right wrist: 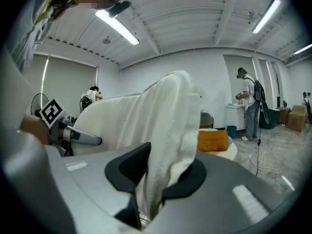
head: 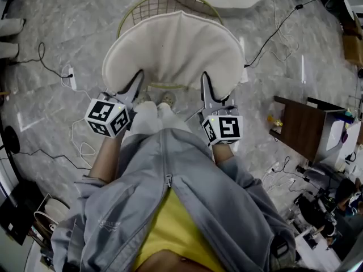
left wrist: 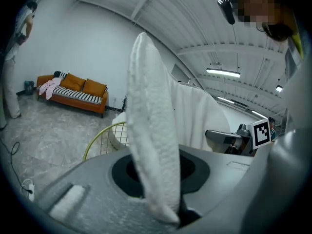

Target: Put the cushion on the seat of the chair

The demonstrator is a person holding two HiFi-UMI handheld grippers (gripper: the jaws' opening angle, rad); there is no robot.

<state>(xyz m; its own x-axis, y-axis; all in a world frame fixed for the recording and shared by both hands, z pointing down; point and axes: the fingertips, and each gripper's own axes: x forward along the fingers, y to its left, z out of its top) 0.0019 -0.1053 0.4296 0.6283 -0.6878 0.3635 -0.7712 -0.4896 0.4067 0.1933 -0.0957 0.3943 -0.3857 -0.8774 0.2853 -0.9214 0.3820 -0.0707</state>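
While we look steeply down, the grey marbled floor [head: 57, 33] takes up most of the head view, and a dark wooden desk [head: 300, 130] stands well off to the right. Straight ahead of us stands the chair [head: 164, 0], a gold wire frame. Only its curved wire back shows, past the far edge of the cushion.

We hold the cushion [head: 173, 50] over the chair, covering the seat from above. We cannot tell whether it touches the seat. It is cream white and fan-shaped: rounded and wide along the far edge, narrower toward us, with a soft crease running down its middle. Its cover is a nubby, towel-like plush, and the edges look thick and padded.

We grip it by its two near corners. The left gripper [head: 136, 83] has its jaws clenched on the left corner. In the left gripper view the pinched edge of the cushion [left wrist: 151, 145] rises as a tall white ridge out of the left gripper [left wrist: 156, 199]. The right gripper [head: 207, 88] grasps the right corner in the same way. In the right gripper view the cushion [right wrist: 170, 126] bunches into folds where the jaws of the right gripper [right wrist: 151, 194] squeeze it.

Nearest us sit the left marker cube [head: 106, 117] and the right marker cube [head: 223, 129].
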